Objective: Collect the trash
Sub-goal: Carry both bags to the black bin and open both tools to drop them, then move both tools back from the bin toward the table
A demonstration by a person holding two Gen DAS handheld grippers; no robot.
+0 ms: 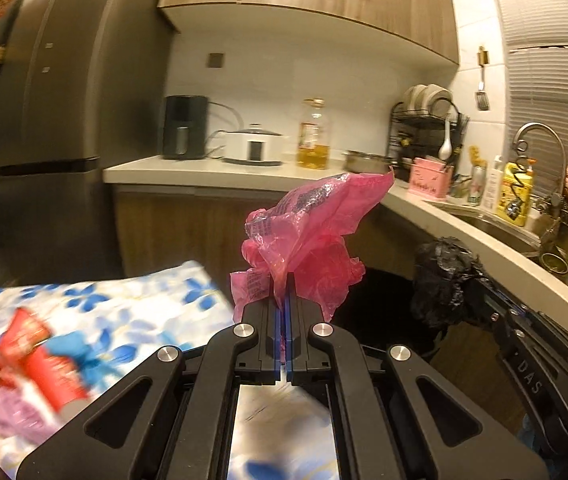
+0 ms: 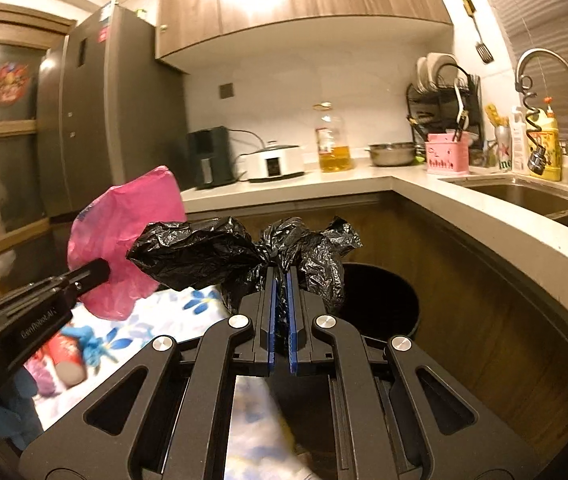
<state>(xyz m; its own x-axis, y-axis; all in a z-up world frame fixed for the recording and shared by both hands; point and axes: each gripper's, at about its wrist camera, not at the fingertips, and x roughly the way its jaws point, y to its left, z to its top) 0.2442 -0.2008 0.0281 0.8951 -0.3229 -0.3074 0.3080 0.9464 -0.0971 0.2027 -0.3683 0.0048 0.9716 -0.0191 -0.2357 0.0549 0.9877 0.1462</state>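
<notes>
Left wrist view: blurred red trash (image 1: 44, 360) on floral cloth (image 1: 132, 312).

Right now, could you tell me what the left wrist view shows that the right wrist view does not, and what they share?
Only the left wrist view: the pink bag pinched in the left gripper, seen from behind.

Only the right wrist view: the black bag clamped in the right gripper, and most of the bin's dark opening.

Both: both bags, the oil bottle, the dish rack, the faucet and the floral cloth.
</notes>
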